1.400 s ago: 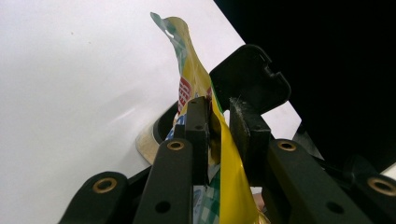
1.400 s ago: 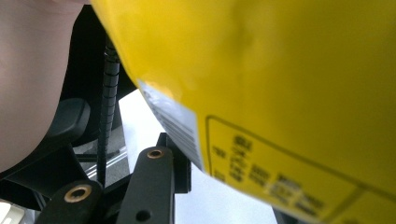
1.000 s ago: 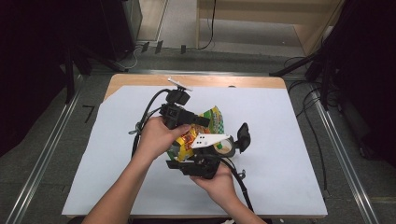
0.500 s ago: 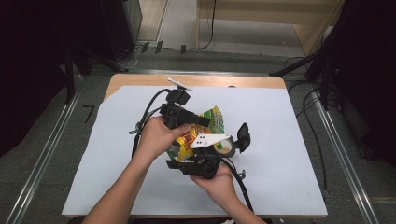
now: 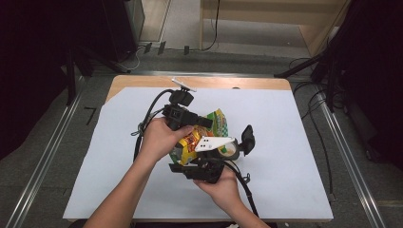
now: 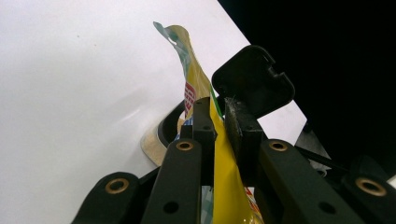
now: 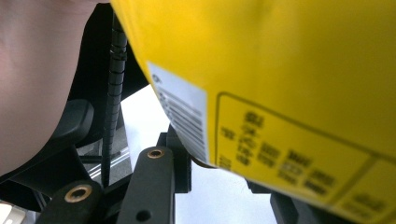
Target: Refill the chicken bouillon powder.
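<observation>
High view: left gripper (image 5: 202,121) jaws just closed on snack bag (image 5: 216,124) edge, right gripper (image 5: 209,164) pinching its bottom, bare table (image 5: 294,142) around.

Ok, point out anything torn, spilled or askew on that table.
The yellow snack bag, pinched upright between the left gripper's jaws, has a ragged, torn top corner. Nothing has spilled on the white table cover.

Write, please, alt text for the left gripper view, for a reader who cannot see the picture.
The left gripper has its two black jaws shut on the edge of a yellow snack bag, which stands up between them over a white table. Behind the bag are a black hinged lid and part of a round container.
</observation>
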{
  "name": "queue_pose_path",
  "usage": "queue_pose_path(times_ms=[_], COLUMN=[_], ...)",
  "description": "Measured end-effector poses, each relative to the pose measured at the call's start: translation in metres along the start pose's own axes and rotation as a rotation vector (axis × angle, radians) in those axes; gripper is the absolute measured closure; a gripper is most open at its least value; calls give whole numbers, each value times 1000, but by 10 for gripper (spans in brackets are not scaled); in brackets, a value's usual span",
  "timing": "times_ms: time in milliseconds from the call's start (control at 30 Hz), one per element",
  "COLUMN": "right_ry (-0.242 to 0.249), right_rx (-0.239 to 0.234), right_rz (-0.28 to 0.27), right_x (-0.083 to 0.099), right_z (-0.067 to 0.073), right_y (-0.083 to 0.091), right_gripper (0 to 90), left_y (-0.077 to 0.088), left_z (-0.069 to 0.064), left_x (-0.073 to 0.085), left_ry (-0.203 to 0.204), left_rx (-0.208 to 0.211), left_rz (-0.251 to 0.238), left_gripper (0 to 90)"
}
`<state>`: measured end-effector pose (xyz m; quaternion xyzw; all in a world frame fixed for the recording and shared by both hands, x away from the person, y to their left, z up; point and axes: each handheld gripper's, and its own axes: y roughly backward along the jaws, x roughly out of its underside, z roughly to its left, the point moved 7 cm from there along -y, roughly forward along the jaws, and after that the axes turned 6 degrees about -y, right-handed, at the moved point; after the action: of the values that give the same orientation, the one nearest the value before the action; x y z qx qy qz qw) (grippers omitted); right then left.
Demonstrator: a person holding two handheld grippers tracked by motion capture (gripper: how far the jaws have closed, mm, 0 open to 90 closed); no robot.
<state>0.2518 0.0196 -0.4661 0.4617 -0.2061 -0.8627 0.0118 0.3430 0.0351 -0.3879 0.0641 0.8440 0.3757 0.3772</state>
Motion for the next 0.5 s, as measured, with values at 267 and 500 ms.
queue_pose_path(times_ms=[267, 500], right_ry=[-2, 5], right_rx=[0, 10], right_rz=[5, 7], right_x=[2, 2], right_z=[0, 0], right_y=[1, 1], right_gripper=[700, 699], left_y=[-1, -2], left_z=[2, 2], left_x=[0, 1], left_ry=[13, 30], left_rx=[7, 27], left_rz=[6, 6], left_gripper=[839, 833])
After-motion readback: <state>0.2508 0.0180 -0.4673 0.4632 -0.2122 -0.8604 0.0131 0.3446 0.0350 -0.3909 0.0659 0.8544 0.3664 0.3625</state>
